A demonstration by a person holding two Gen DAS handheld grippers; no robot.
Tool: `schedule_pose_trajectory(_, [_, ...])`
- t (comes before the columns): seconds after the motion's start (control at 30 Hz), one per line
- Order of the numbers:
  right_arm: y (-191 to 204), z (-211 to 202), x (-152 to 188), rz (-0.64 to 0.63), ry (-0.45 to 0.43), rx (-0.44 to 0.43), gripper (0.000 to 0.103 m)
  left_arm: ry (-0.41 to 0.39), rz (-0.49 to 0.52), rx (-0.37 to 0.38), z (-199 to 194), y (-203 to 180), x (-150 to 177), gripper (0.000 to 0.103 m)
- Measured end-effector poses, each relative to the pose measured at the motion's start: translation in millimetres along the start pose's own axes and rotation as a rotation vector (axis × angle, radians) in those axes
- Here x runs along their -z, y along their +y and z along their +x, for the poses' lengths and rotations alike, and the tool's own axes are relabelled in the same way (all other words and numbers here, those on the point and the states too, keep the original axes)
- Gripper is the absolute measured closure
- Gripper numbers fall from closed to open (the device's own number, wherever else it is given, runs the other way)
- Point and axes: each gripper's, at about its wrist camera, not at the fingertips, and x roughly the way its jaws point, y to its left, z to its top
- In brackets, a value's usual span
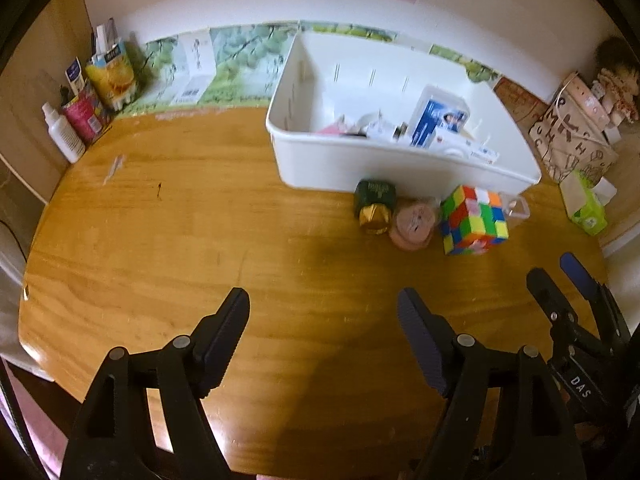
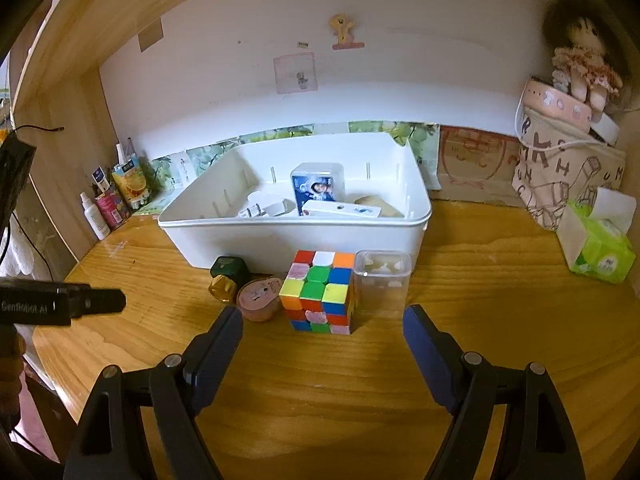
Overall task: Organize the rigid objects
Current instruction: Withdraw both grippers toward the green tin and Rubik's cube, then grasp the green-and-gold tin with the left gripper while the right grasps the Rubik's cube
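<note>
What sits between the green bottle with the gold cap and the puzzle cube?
A round pink container sits between the green bottle and the puzzle cube, close against both; whether they touch is unclear. It shows in both wrist views.

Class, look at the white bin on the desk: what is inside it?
The white bin holds a blue-labelled clear box, a flat white box, and a white plug-like piece. Its front wall hides whatever lies low behind it.

bin (image 2: 248,236) rear of table (image 2: 480,360) | before it, left to right: bottle (image 2: 228,278), cup (image 2: 259,298), cube (image 2: 320,292), clear box (image 2: 382,280)
</note>
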Motion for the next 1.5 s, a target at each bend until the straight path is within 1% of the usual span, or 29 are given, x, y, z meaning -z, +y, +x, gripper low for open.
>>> schedule_pose_trajectory(0.1, [3, 6, -3, 0.000, 0.014, -0.024, 0.020, 0.033, -0.003, -0.004, 5, 0, 0, 0.024])
schedule_pose_trajectory(0.27, [9, 18, -8, -0.017, 0.045, -0.047, 0.020, 0.095, -0.031, 0.027, 16, 3, -11, 0.024])
schedule_pose_trajectory(0.37, [11, 27, -11, -0.023, 0.060, -0.050, 0.020, 0.107, -0.032, 0.038, 21, -1, -19, 0.024])
schedule_pose_trajectory(0.63, [3, 55, -15, 0.009, 0.123, -0.048, 0.020, 0.136, 0.004, 0.061, 39, -14, -39, 0.024])
schedule_pose_trajectory(0.9, [3, 75, -18, -0.010, 0.162, -0.074, 0.021, 0.149, 0.001, 0.082, 70, -20, -58, 0.024])
schedule_pose_trajectory(0.97, [3, 79, -18, -0.015, 0.170, -0.084, 0.024, 0.145, -0.002, 0.091, 76, -23, -62, 0.024])
schedule_pose_trajectory(1.1, [2, 84, -19, -0.027, 0.169, -0.086, 0.025, 0.141, -0.003, 0.111, 88, -28, -68, 0.024])
schedule_pose_trajectory(1.27, [-2, 91, -20, -0.021, 0.166, -0.083, 0.029, 0.155, -0.006, 0.109, 102, -32, -73, 0.024])
schedule_pose_trajectory(1.4, [-4, 96, -19, -0.026, 0.169, -0.078, 0.032, 0.131, -0.010, 0.106, 107, -33, -77, 0.024])
schedule_pose_trajectory(1.5, [-7, 98, -19, -0.020, 0.171, -0.074, 0.036, 0.124, -0.011, 0.099, 111, -33, -78, 0.024])
